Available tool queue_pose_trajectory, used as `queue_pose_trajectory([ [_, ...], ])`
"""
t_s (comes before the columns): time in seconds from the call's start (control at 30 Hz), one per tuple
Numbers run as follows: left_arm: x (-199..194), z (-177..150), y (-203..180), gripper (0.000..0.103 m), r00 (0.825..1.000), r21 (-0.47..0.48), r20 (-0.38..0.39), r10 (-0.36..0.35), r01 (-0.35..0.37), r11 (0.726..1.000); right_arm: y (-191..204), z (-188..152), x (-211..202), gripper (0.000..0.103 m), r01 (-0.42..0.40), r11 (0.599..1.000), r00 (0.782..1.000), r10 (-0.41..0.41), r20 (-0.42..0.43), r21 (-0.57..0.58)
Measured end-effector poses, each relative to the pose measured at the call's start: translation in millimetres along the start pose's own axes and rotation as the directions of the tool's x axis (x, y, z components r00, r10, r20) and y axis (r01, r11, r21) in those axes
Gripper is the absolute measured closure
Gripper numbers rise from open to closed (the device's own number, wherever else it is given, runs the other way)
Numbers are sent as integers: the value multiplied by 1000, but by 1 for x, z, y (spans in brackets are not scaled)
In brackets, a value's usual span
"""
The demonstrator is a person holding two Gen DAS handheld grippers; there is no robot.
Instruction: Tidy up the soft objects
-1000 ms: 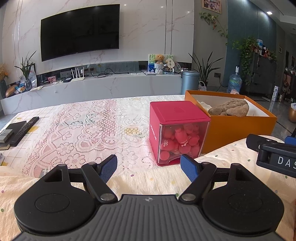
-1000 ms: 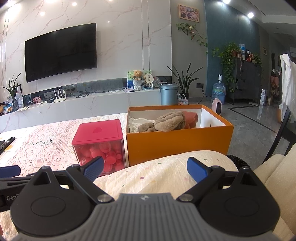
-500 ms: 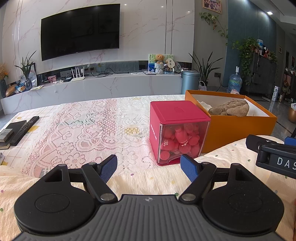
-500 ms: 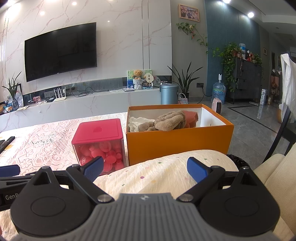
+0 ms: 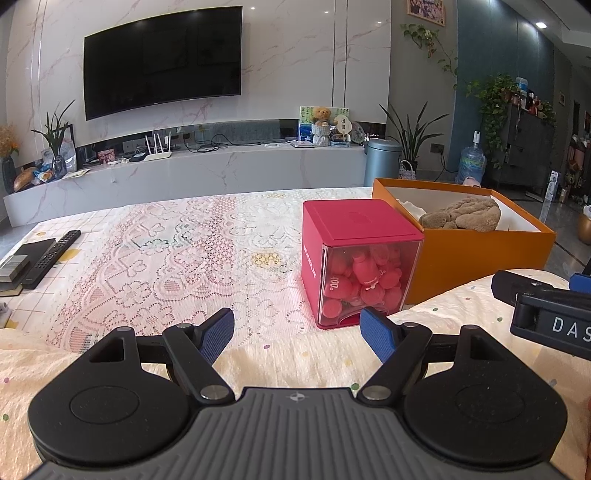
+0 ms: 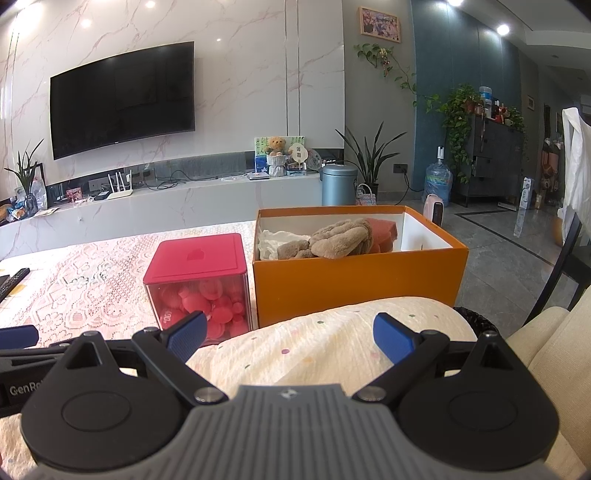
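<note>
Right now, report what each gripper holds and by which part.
Nothing is held. The left gripper and the right gripper both stand open above the cream dotted cloth, with nothing between their fingers.

My feeds are bright and evenly lit. Recessed ceiling spots (image 6: 149,4) glare on the glossy marble wall above the television (image 6: 122,98), whose screen stays dark and reflective. Sunlight falls across the lace tablecloth (image 5: 166,251) below it, washing out its far edge. Fisheye distortion bends the wall lines around the television, and the corners vignette to black. Focus holds throughout.
</note>
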State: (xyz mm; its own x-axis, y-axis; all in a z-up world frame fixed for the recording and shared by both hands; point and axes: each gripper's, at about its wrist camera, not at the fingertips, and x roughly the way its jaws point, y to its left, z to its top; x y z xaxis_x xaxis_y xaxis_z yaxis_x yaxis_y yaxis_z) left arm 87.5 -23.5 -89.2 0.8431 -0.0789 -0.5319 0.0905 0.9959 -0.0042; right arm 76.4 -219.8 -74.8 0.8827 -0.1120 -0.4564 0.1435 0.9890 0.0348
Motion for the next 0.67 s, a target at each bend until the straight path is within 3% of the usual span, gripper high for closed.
queue_pose_trajectory([
  [0.67, -2, 1, 1, 12, 1000, -15, 1, -8, 8, 1000, 1, 0, 0, 8, -2, 1000, 1000, 1, -2, -9],
])
